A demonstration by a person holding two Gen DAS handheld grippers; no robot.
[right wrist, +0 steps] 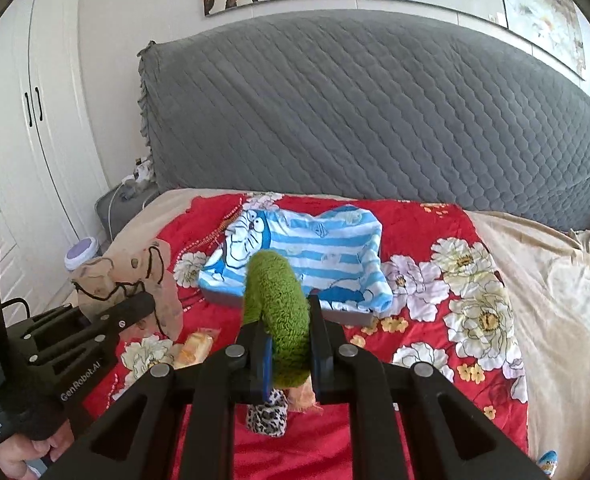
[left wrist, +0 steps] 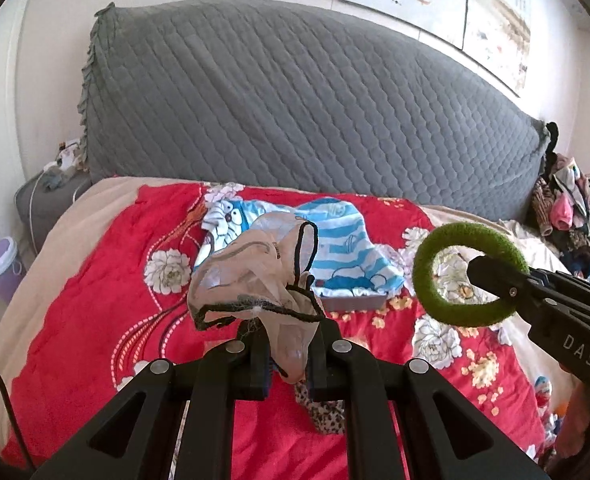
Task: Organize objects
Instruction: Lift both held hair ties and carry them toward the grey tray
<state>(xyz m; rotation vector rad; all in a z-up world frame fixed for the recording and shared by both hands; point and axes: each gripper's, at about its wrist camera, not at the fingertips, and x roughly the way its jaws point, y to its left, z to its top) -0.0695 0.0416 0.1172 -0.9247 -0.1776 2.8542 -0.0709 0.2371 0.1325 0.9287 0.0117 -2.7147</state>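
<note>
My left gripper (left wrist: 285, 330) is shut on a sheer beige pouch with black cord trim (left wrist: 251, 280), which hangs above the red floral bedspread (left wrist: 107, 280). The same left gripper (right wrist: 145, 304) and pouch (right wrist: 127, 276) show at the left of the right wrist view. My right gripper (right wrist: 289, 334) is shut on a fuzzy green ring (right wrist: 277, 312); in the left wrist view that right gripper (left wrist: 481, 274) holds the ring (left wrist: 429, 252) up at the right. Beyond both lies a grey box (right wrist: 231, 300) draped with a blue-and-white striped cartoon cloth (right wrist: 315, 252).
A leopard-print item (right wrist: 269, 416) and an orange packet (right wrist: 195, 350) lie on the bedspread below the grippers. A grey quilted headboard (left wrist: 295, 100) rises behind. Piled clothes (left wrist: 571, 208) sit at the far right, a purple-lidded bin (left wrist: 1, 264) on the floor left.
</note>
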